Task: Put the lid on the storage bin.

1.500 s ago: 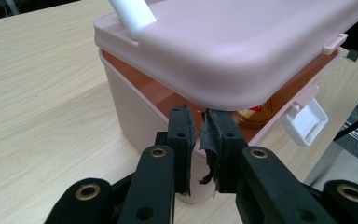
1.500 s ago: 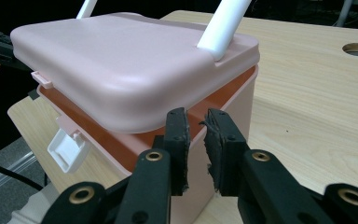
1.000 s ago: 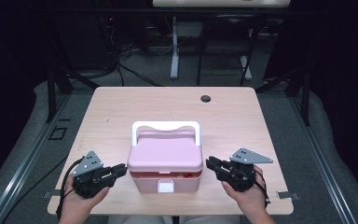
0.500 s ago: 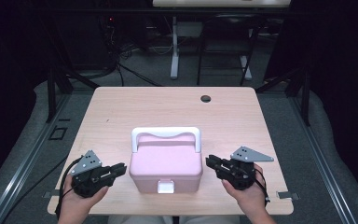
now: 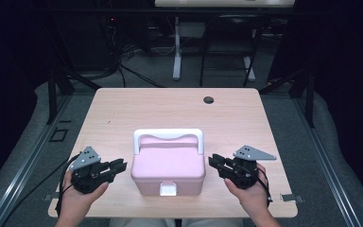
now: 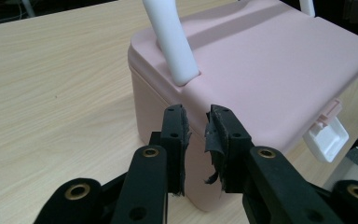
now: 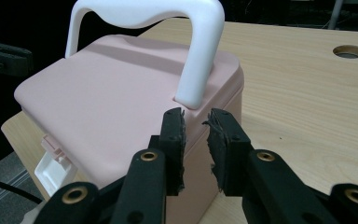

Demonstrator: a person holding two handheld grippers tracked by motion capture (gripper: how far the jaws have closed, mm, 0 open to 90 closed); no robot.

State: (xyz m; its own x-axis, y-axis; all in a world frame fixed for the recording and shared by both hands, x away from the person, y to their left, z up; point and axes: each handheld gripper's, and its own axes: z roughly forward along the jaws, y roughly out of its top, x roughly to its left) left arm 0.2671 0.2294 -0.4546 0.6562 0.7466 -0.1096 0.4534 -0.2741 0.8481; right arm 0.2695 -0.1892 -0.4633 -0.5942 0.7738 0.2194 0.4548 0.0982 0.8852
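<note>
A closed pink box (image 5: 168, 165) with white handle (image 5: 168, 135) sat near the bench's (image 5: 170, 104) front edge, the left gripper (image 5: 121, 166) and right gripper (image 5: 213, 161) flanking it, jaws narrowly apart, just opening, empty.

Light wooden table (image 5: 123, 113) with round hole (image 5: 208, 100) at far right; pink box (image 5: 168, 165) resting near front edge, centre.

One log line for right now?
pink box: lid closed, handle up | left gripper: beside box, jaws just opening, empty | right gripper: beside box, empty
</note>
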